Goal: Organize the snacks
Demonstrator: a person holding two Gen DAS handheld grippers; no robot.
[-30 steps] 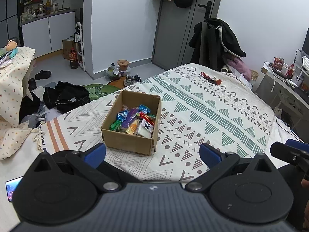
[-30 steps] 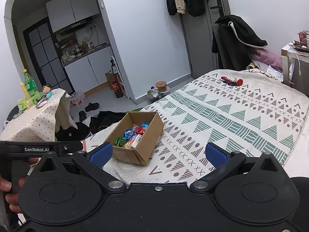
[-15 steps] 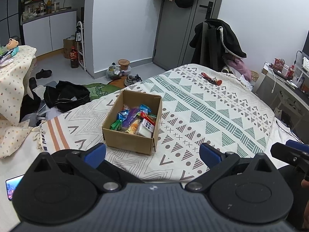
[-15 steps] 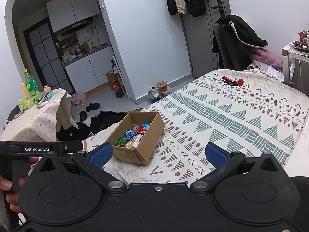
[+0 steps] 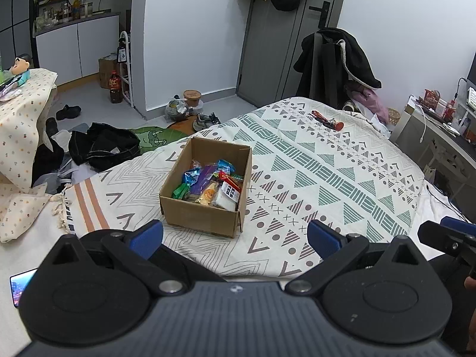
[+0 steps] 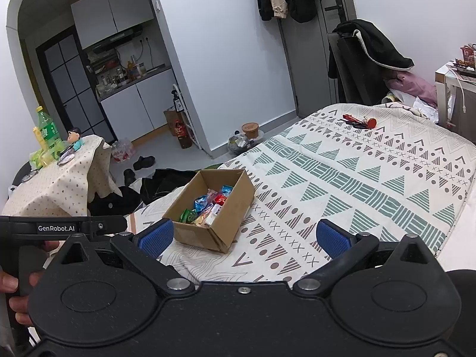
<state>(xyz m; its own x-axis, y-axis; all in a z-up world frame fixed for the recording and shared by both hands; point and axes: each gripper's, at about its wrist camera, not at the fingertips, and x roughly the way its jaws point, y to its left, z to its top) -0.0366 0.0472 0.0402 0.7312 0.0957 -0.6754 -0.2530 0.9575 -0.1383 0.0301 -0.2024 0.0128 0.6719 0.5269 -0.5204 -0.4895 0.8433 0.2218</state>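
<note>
Here is the open brown cardboard box (image 5: 205, 192) just left of centre in the left wrist view, sitting on the bed's cream blanket with green and brown geometric print (image 5: 327, 172); inside it lies a heap of bright foil and plastic snack packets (image 5: 212, 186), blue, purple, green, red and white, all within the walls; no packet shows loose on the blanket around it, though the small red item (image 5: 327, 122) far up the bed is too small to name.

The left claw (image 5: 235, 235), blue-padded, hangs wide apart and empty below the box; the right claw (image 6: 243, 233) is likewise spread and empty, with the box at its left pad in the right wrist view.

Snacks gathered in a box fit two readings: packets already collected there, or a jumble waiting to be sorted out of it; the pictures do not settle which.

If a packet is to be handled, my judgement: come down from above into the box, clear of the near wall; pinch one wrapper by a crimped end, gently, since foil slips and the contents crush; the light box may shift on the soft blanket, so the other claw could steady a wall.
</note>
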